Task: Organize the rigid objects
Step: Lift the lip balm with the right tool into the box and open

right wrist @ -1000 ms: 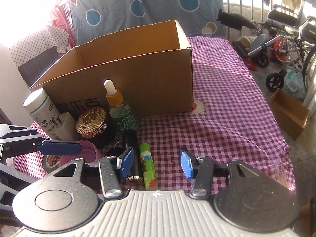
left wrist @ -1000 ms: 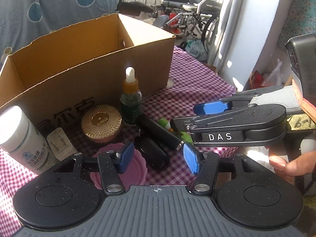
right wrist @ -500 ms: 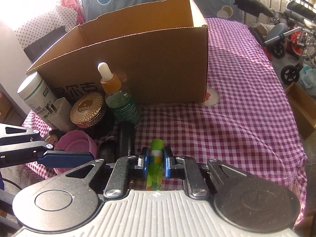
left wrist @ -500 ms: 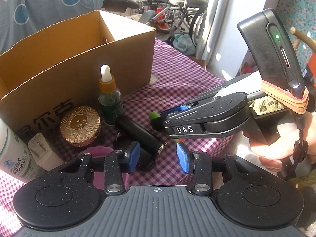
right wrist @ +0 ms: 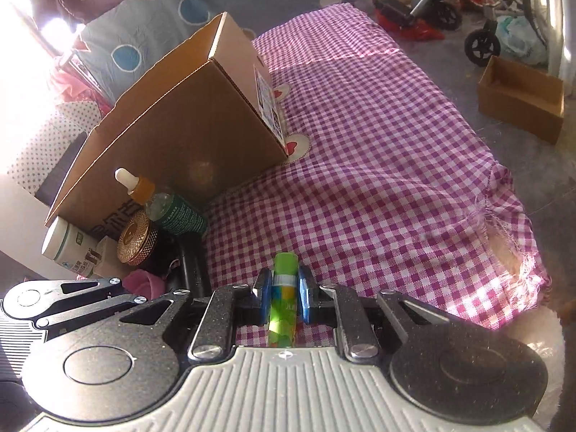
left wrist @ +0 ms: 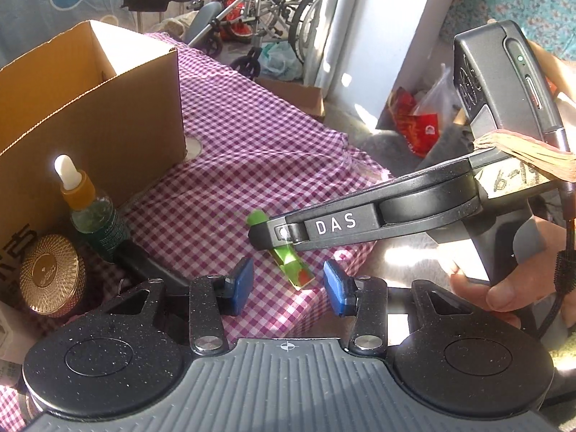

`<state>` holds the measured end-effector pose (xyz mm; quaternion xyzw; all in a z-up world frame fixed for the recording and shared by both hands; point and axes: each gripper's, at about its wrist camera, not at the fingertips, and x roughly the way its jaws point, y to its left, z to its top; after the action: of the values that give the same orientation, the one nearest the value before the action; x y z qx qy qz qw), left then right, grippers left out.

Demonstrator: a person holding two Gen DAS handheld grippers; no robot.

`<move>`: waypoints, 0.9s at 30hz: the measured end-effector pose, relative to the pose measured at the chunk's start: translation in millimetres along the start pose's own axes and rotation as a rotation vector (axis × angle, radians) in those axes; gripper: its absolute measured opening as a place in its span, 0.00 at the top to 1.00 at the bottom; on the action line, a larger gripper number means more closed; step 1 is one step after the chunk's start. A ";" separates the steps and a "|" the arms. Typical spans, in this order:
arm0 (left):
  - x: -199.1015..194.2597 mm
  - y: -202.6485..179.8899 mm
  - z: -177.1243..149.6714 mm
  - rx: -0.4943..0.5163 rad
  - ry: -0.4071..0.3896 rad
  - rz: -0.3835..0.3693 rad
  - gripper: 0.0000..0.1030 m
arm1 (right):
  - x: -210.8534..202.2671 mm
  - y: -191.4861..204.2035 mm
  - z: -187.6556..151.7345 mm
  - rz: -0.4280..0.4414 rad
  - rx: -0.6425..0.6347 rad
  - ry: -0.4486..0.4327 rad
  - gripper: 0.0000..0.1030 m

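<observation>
My right gripper (right wrist: 284,297) is shut on a green tube (right wrist: 284,302) and holds it above the checked cloth; the tube also shows in the left wrist view (left wrist: 288,255), under the right gripper's black arm (left wrist: 360,223). My left gripper (left wrist: 286,288) is open and empty, just in front of the tube. An open cardboard box (right wrist: 172,129) stands on the cloth. In front of it are a dropper bottle (left wrist: 90,212), a gold-lidded jar (left wrist: 48,273), a black cylinder (right wrist: 192,266) and a white bottle (right wrist: 68,248).
The purple checked cloth (right wrist: 378,165) covers the table; its right edge drops off near frayed fabric (right wrist: 511,230). A small cardboard box (right wrist: 522,97) and wheelchairs (left wrist: 259,10) stand on the floor beyond. A pink item (right wrist: 144,282) lies by the jar.
My right gripper closed on the green tube and lifted it off the cloth, tilting right. My left gripper swung right and opened wider.
</observation>
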<state>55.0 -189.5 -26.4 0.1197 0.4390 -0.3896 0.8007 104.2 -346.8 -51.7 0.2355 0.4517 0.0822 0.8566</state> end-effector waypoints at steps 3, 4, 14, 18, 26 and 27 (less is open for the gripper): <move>8.7 -3.5 4.3 -0.001 0.020 0.026 0.58 | -2.7 -1.8 0.4 0.020 0.017 0.000 0.84; 12.3 -4.2 5.3 -0.002 0.031 0.033 0.58 | -3.0 -3.6 0.5 0.027 0.024 -0.002 0.84; 30.6 -12.1 8.8 -0.004 0.059 0.103 0.62 | -3.1 -8.4 -2.0 0.067 0.040 -0.017 0.84; 31.5 -12.4 11.4 -0.018 0.042 0.118 0.68 | -4.6 -6.5 -3.9 0.072 0.028 -0.026 0.84; 15.2 -19.2 11.7 -0.014 -0.003 0.126 0.74 | -27.9 2.2 -9.6 0.065 0.033 -0.087 0.84; 10.2 -20.3 11.9 -0.012 -0.015 0.125 0.74 | -33.3 6.5 -10.1 0.061 0.026 -0.101 0.84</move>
<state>50.6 -214.7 -24.4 0.1392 0.4269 -0.3370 0.8275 77.2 -349.6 -29.0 0.2642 0.4016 0.0901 0.8723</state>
